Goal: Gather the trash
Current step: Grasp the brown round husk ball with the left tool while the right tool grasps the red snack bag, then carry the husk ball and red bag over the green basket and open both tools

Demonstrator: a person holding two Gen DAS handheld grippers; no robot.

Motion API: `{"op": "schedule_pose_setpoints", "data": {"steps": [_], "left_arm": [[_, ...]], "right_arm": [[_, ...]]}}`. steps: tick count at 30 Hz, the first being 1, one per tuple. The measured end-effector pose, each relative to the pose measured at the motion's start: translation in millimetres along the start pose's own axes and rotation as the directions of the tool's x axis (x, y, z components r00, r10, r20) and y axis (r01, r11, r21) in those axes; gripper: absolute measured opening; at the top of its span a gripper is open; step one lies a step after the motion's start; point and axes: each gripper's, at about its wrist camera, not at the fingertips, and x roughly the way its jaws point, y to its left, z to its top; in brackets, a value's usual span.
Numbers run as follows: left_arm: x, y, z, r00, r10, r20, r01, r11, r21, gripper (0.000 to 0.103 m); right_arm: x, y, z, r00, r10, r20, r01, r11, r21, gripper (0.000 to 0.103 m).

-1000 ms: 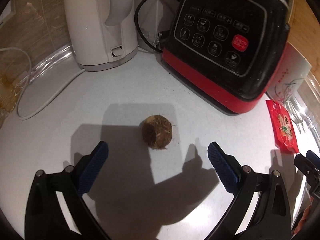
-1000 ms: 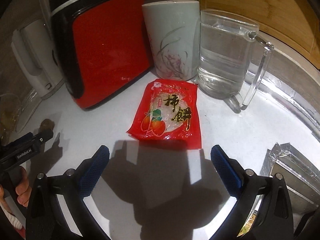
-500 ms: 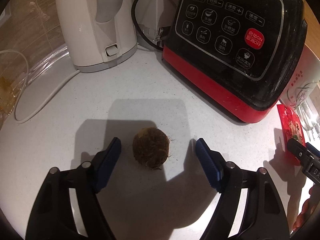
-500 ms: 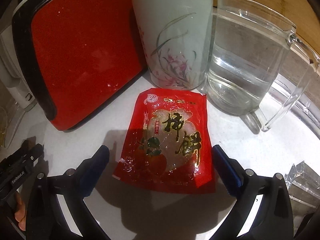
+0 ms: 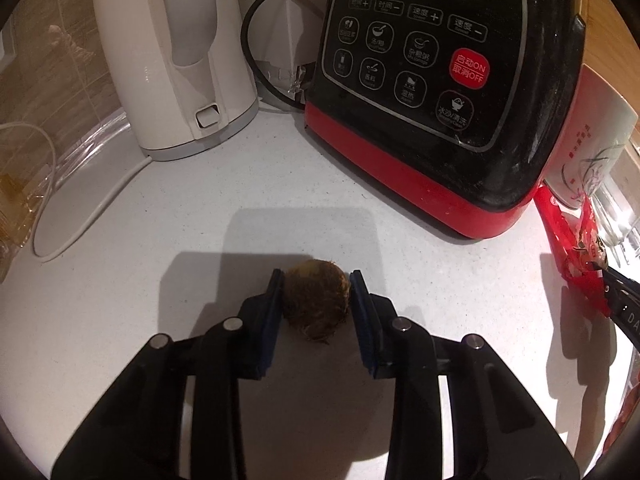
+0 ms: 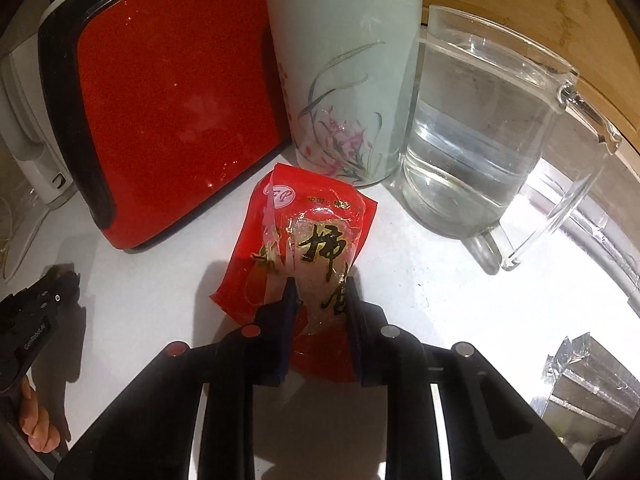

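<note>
A brown, fuzzy round lump (image 5: 314, 300) sits on the white counter (image 5: 160, 280). My left gripper (image 5: 316, 278) is closing on it, and both blue pads touch its sides. A red snack wrapper (image 6: 316, 232) lies in front of the ceramic cup. My right gripper (image 6: 320, 286) is closing on the wrapper's near end, which is crumpled and bunched between the pads. In the left wrist view the wrapper (image 5: 568, 240) shows lifted at the right edge with the right gripper (image 5: 616, 292) on it.
A white kettle (image 5: 172, 60) with its cord (image 5: 80, 216) stands at the back left. A red and black blender base (image 5: 432, 80) is beside it. A flowered cup (image 6: 344, 80) and a glass jug of water (image 6: 480, 140) stand right of it. Shiny foil (image 6: 580, 380) lies near right.
Both grippers went from wide open to closed in. The left jaws came onto the brown lump. The right gripper moved forward over the wrapper and squeezed it, crumpling it.
</note>
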Motion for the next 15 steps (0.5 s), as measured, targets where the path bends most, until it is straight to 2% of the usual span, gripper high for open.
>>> {"op": "schedule_pose_setpoints", "data": {"steps": [9, 15], "left_arm": [[-26.1, 6.1, -6.0, 1.0, -0.013, 0.021, 0.013, 1.0, 0.008, 0.033], [-63.3, 12.5, -20.3, 0.998, -0.039, 0.048, 0.038, 0.999, 0.015, 0.033]], "right_arm": [[-35.2, 10.1, -2.6, 0.999, 0.024, 0.046, -0.024, 1.0, -0.005, 0.023], [-80.2, 20.2, -28.6, 0.996, 0.053, 0.077, -0.052, 0.999, -0.012, 0.023]]}}
